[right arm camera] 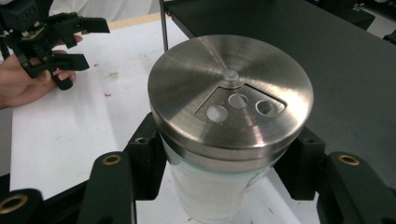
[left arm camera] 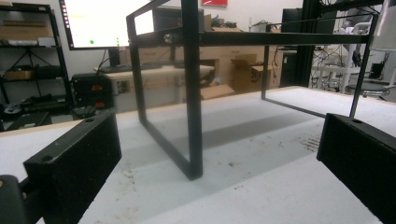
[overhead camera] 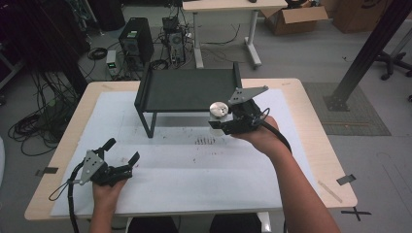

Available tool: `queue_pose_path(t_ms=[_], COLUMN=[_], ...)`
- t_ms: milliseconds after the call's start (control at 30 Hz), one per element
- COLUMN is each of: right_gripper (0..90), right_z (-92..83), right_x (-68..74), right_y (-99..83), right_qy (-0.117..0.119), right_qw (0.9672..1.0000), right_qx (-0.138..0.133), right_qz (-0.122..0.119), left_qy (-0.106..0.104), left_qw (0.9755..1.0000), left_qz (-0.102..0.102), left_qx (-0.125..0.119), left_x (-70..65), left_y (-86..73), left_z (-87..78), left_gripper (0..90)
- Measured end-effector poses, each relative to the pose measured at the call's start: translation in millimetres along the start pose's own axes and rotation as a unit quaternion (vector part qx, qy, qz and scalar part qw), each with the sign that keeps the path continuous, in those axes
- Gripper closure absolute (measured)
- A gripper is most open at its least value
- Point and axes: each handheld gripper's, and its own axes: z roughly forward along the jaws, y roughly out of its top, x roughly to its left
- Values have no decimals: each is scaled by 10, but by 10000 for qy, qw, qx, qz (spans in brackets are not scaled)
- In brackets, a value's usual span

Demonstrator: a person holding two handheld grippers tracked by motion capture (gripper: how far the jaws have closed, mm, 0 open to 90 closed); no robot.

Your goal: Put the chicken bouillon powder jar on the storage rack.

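White mat [overhead camera: 194, 170]: right tongs [overhead camera: 219, 118] clamp shaker [overhead camera: 219, 109] beside rack's edge [overhead camera: 187, 90].

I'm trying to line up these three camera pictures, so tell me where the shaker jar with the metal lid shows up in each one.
High view: the shaker jar sits right of centre, held in the right gripper at the black rack's front right corner.
Left gripper view: a pale shape at the top right edge may be it; I cannot tell.
Right gripper view: centre, lid up, jaws closed on its glass body.
Shared landmark: the black rack.
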Motion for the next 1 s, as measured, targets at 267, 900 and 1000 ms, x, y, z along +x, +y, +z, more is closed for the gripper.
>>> queue_pose_path(t_ms=[267, 900, 1000], right_gripper=[431, 431, 431], right_z=[-28, -7, 16], right_x=[-47, -153, -161], right_y=[97, 399, 457], right_qy=[-50, -151, -142], right_qw=[10000, 9999, 9999], right_qx=[-42, -75, -91], right_qz=[31, 24, 24], left_qy=[-4, -1, -2], left_qw=[10000, 10000, 10000], left_qz=[4, 6, 1], left_qx=[-7, -17, -24], left_x=[0, -2, -4], left_y=[0, -1, -2], left_z=[-1, -1, -2], left_gripper=[2, 2, 2])
